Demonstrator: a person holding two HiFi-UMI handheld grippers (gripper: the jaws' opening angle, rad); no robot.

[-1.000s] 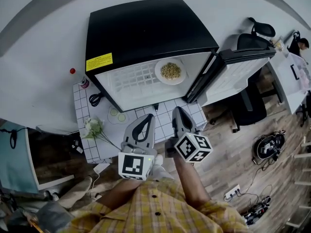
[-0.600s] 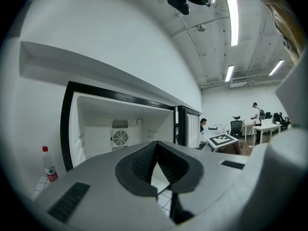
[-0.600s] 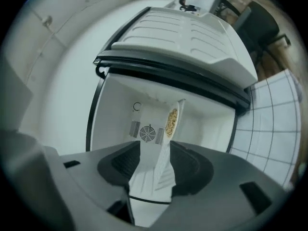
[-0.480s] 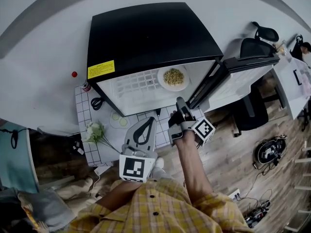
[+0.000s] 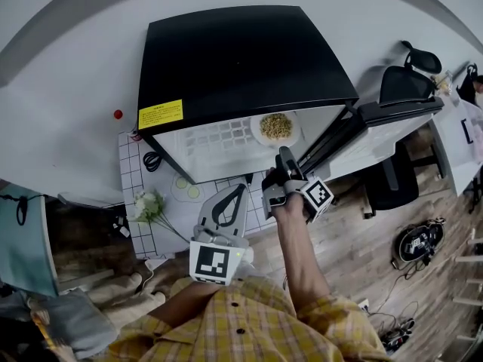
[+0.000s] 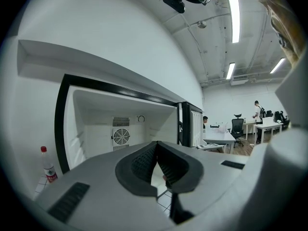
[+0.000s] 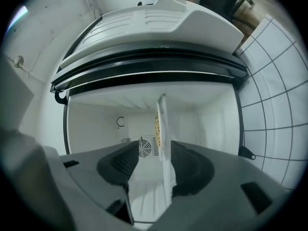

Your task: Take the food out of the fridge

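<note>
Pretty plain room: white wall (image 5: 60, 66) up back, wood-plank floor (image 5: 362, 236), black office chair (image 5: 404, 87) off right, strip lights (image 6: 234, 14) overhead.

A black-topped fridge (image 5: 241, 59) stands open, its door (image 5: 400, 110) swung to the right. A white plate (image 5: 275, 128) of food sits on the wire shelf. The right gripper (image 5: 284, 157), rolled onto its side, points at the opening just below the plate, its jaws just opened and empty. The left gripper (image 5: 241, 191) hangs beside it.
</note>
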